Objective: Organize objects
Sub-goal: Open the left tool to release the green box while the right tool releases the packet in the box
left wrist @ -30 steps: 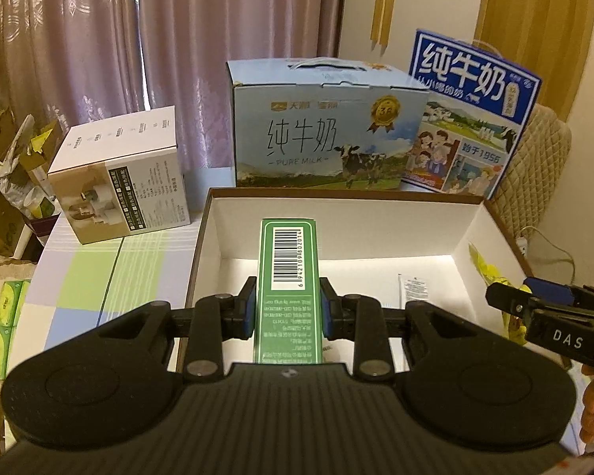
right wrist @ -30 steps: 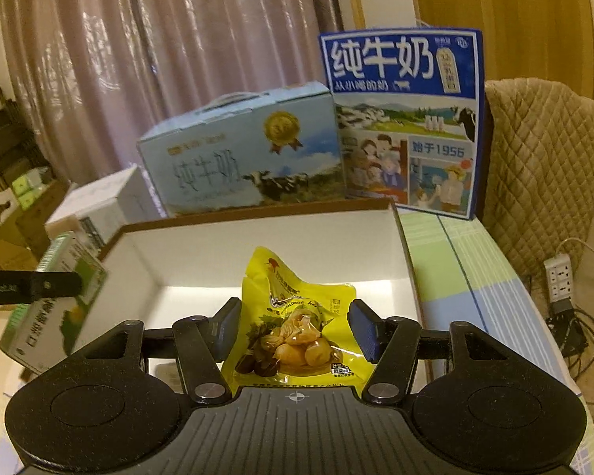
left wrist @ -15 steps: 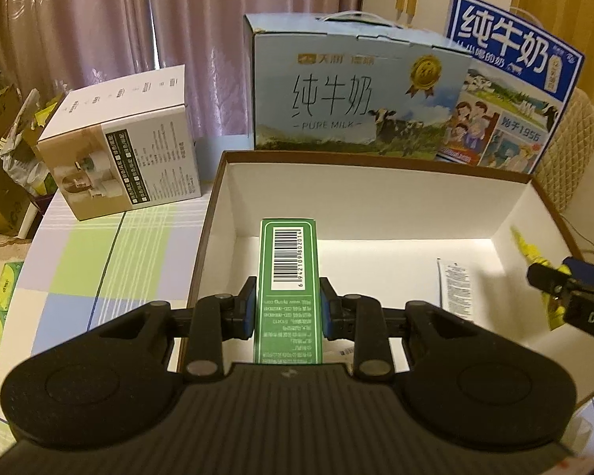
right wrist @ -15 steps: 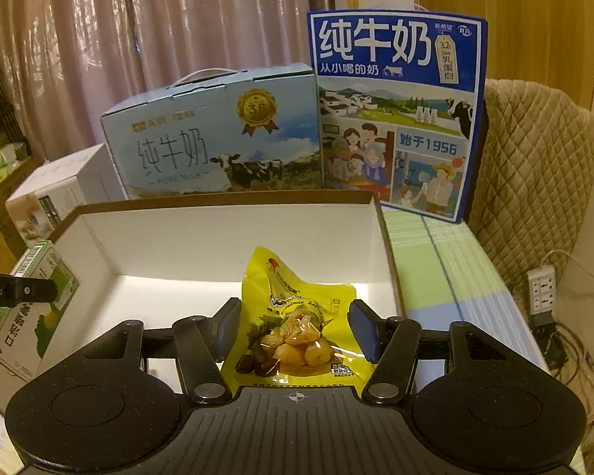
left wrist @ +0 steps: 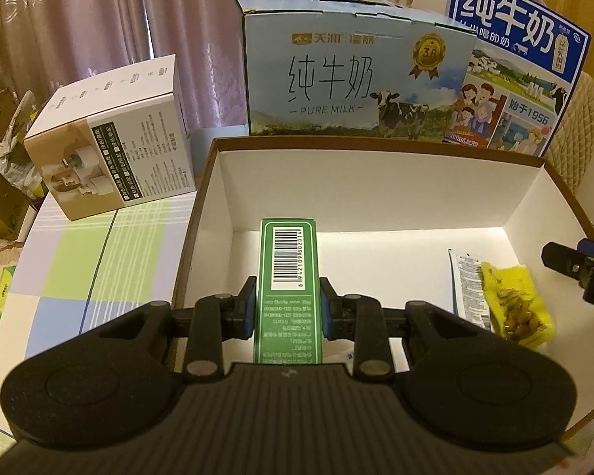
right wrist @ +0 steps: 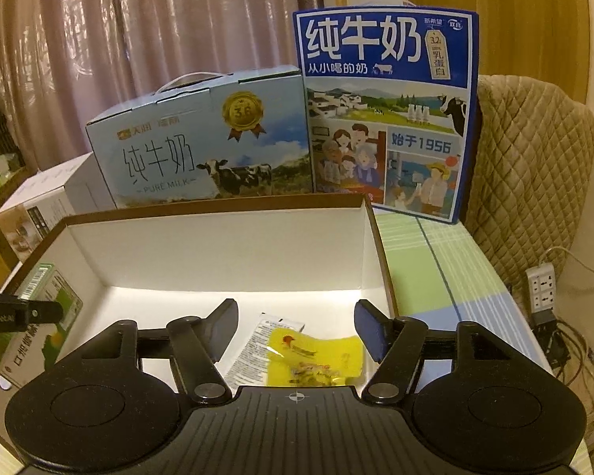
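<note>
The right gripper (right wrist: pixel 295 326) is being held spread wide above the yellow snack packet (right wrist: pixel 316 360), which is lying on a white sachet (right wrist: pixel 257 346) in the open box (right wrist: pixel 233 253).

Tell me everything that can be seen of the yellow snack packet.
The yellow packet is a small soft plastic pouch with a clear window showing brownish pieces inside. It lies flat on the white floor of the open box, near its right wall, partly over a white printed sachet. The right gripper hangs open above it, without touching it.
</note>
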A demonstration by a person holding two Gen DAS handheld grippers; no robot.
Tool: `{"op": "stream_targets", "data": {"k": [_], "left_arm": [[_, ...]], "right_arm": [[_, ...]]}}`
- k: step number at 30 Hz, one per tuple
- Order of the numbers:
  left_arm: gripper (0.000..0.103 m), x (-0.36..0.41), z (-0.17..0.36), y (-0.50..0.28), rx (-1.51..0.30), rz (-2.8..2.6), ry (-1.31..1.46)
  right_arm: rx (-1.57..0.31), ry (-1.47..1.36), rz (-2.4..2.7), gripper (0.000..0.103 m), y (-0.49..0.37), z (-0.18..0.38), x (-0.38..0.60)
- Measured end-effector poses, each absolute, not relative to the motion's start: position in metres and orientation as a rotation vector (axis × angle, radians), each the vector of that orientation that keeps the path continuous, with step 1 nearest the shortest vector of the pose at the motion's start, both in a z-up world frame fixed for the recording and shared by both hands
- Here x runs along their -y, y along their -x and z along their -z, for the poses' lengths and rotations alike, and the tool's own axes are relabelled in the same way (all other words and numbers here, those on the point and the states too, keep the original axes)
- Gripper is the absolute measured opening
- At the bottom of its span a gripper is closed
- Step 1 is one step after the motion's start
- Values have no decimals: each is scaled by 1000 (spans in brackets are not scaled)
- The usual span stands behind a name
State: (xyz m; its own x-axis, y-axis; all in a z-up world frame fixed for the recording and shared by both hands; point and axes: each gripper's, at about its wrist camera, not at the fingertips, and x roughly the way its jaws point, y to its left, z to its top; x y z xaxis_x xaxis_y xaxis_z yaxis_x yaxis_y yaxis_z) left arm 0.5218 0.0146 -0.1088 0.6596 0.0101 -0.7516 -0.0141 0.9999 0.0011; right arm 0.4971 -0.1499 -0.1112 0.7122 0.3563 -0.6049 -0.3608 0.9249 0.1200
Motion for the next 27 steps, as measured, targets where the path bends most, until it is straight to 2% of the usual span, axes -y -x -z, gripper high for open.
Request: {"op": "stream_targets", "data": {"k": [9,16,27], "left_arm": [[26,-16,109,-522,-827,-16,-6],[38,-15,103,-521,-803,-11,-27],[43,-16,103,-507,-828,-4,-28]], "right_arm": [[-677,-10,-409,62,-498,110,153],[-687,-6,-432,63,-497,111,153],[-695,-19,-453,64,-491,100,156]]}}
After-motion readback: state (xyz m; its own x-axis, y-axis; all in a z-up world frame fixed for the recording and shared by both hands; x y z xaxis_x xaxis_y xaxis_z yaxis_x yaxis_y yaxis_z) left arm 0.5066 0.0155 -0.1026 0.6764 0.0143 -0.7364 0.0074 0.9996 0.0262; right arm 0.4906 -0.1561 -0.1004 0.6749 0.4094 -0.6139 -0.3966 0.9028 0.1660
